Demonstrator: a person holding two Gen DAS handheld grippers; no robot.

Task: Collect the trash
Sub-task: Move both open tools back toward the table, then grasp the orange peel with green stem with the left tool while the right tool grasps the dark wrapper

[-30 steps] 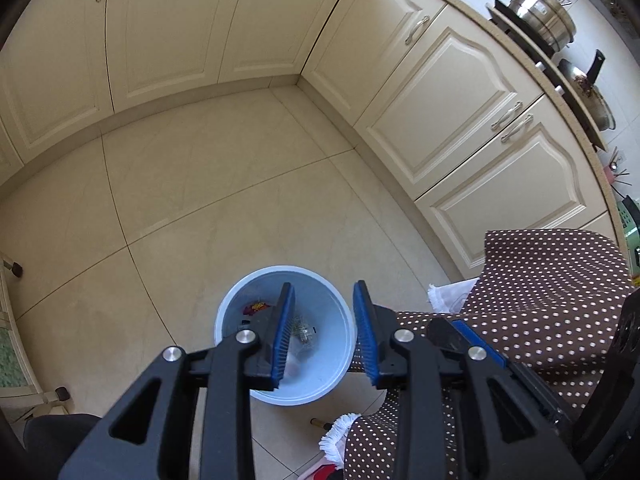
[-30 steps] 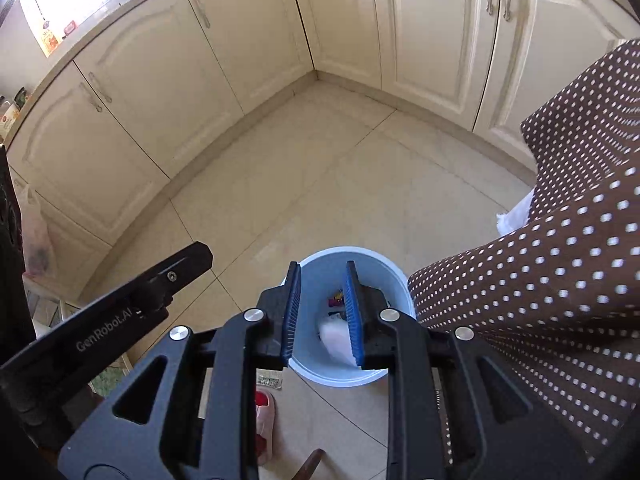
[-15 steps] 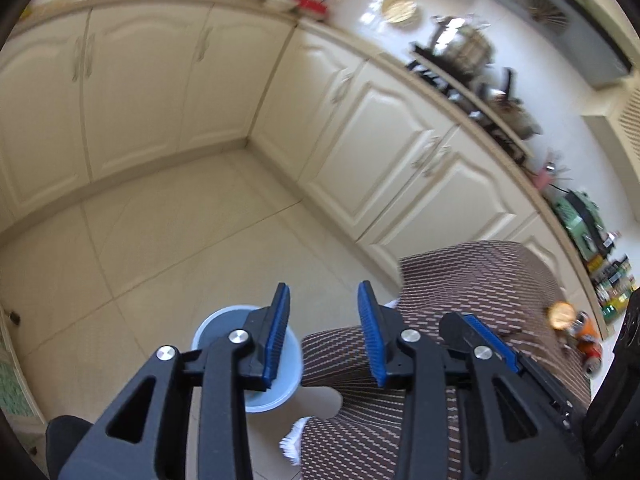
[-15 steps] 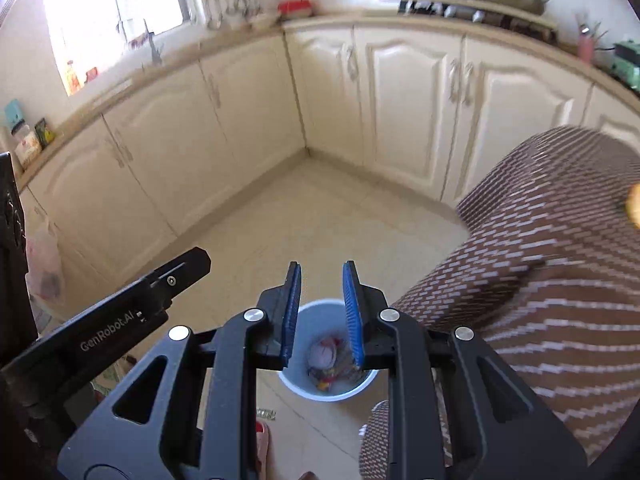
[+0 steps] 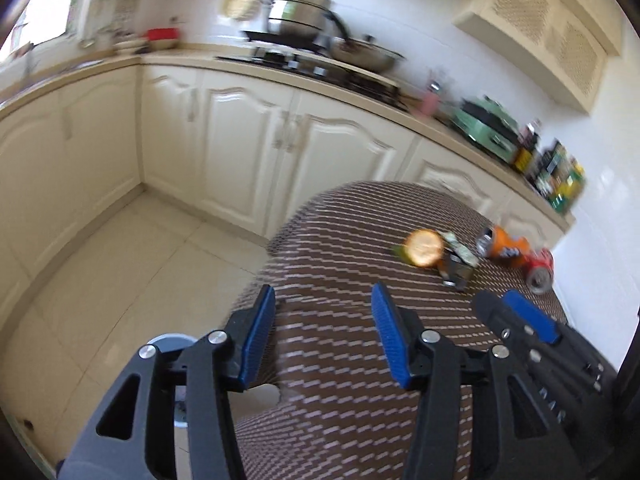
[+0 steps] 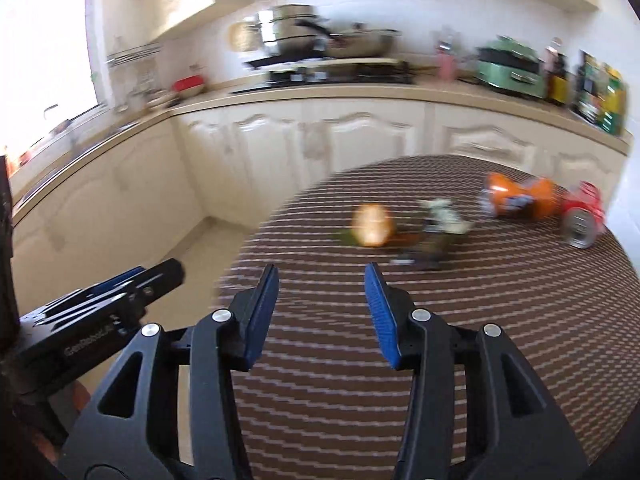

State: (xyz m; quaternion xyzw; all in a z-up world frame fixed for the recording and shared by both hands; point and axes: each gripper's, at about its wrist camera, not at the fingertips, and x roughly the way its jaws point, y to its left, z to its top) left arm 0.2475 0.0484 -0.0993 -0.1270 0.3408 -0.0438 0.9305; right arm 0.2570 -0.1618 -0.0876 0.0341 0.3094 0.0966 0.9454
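Note:
Trash lies at the far side of a brown dotted tablecloth [image 5: 344, 320]: a round orange slice [image 5: 423, 247], a crumpled wrapper [image 5: 458, 264], an orange soda can [image 5: 503, 245] on its side and a red can [image 5: 540, 268] on its side. The same slice [image 6: 372, 225], wrapper [image 6: 438, 226], orange can [image 6: 516, 196] and red can [image 6: 582, 216] show in the right wrist view. My left gripper [image 5: 322, 334] is open and empty above the table's near part. My right gripper [image 6: 320, 312] is open and empty, short of the trash. A pale blue bin [image 5: 172, 342] sits on the floor, mostly hidden behind the left finger.
Cream kitchen cabinets [image 5: 248, 148] line the walls behind the table. The counter holds pots [image 5: 300, 12], a green appliance [image 6: 512, 68] and bottles [image 5: 556, 176]. Tiled floor [image 5: 120, 264] lies left of the table. The frames are blurred by motion.
Both grippers have swung up from over the bin on the floor toward the table. Both jaws have opened wider. The cans, slice and wrapper have come into view.

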